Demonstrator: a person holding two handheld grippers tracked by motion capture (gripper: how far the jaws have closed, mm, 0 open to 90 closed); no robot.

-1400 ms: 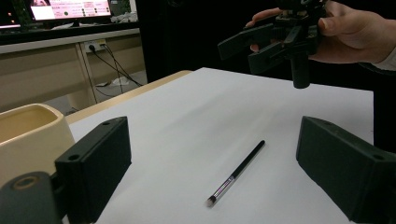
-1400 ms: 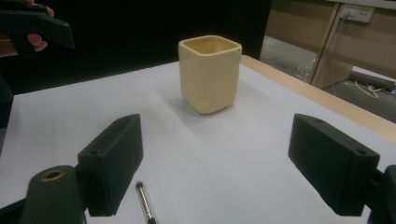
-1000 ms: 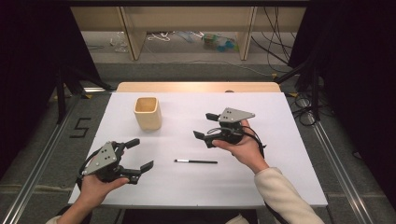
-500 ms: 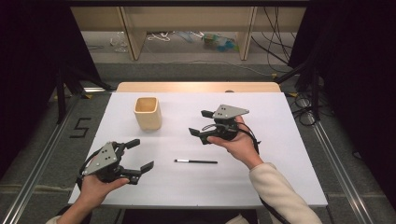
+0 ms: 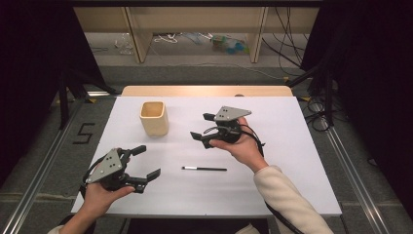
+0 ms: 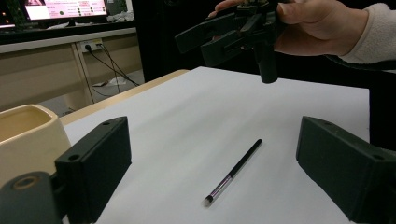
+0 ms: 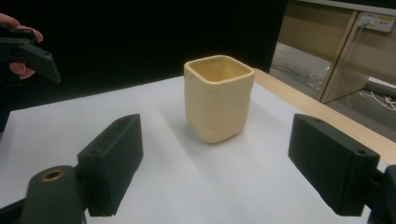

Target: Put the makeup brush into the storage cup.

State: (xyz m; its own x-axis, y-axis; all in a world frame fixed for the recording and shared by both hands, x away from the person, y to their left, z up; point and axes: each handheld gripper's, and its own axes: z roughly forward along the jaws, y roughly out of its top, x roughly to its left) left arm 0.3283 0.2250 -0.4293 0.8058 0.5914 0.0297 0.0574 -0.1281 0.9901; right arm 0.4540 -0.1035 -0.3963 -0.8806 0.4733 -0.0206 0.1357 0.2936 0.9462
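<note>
The right gripper [image 5: 203, 129] is hanging above the table [image 5: 292, 146] with its jaws spread wide and empty, and it is facing the cream cup [image 7: 218, 97], which is standing upright toward the far left of the white sheet and is framed squarely between those jaws in the right gripper view. The left gripper [image 5: 146, 163] is waiting near the front left corner, jaws likewise apart and holding nothing, and it is looking at the thin black brush [image 6: 233, 171] lying flat on the sheet between the two hands, well apart from the cup. If the right gripper is going for the cup, the likely trouble is a jaw clipping the rim or one wall first and tipping or sliding the cup (it looks light and is sitting on smooth paper). The brush is the harder pick, I think: it is slim and lying flat, so jaws closing a little high would be rolling it away instead of pinching it. The inside of the cup is lying mostly in shadow, so I cannot tell whether anything is in it, and the brush's tip is too small to make out clearly.
</note>
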